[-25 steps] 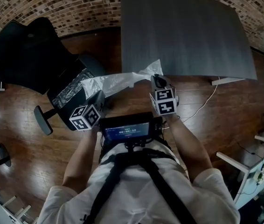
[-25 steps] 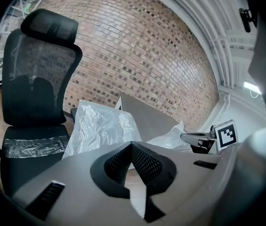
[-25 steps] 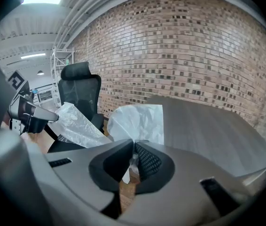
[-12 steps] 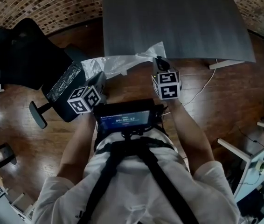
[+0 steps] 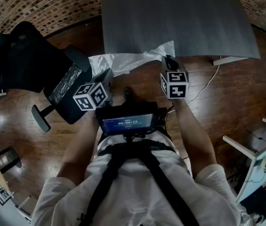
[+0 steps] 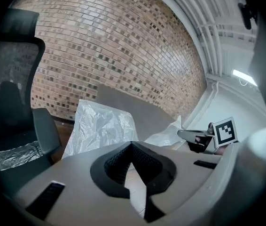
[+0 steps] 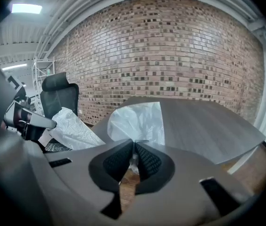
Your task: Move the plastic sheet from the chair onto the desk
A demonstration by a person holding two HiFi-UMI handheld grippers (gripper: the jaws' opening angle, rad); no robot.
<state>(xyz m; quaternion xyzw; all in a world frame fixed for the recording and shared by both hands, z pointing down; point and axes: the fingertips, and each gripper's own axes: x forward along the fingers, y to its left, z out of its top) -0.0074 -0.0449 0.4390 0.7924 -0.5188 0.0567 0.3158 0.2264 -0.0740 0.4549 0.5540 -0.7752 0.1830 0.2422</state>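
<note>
A clear, crinkled plastic sheet (image 5: 126, 61) hangs stretched between my two grippers, over the wooden floor just in front of the grey desk (image 5: 180, 18). Its right corner reaches the desk's near edge. My left gripper (image 5: 106, 74) is shut on the sheet's left end, beside the black chair (image 5: 25, 60). My right gripper (image 5: 167, 60) is shut on the right end. In the left gripper view the sheet (image 6: 100, 126) rises above the closed jaws (image 6: 132, 148). The right gripper view shows the sheet (image 7: 140, 119) bulging over the desk edge (image 7: 203, 126) above the closed jaws (image 7: 134, 146).
A crinkled shiny film (image 5: 62, 84) lies on the chair seat. A white cable (image 5: 203, 93) trails over the floor by the desk's right corner. White frames (image 5: 238, 147) stand at the right. A brick wall (image 7: 161, 51) runs behind the desk.
Both grippers have carried the sheet away from the chair toward the desk. The sheet's right corner now reaches the desk's near edge.
</note>
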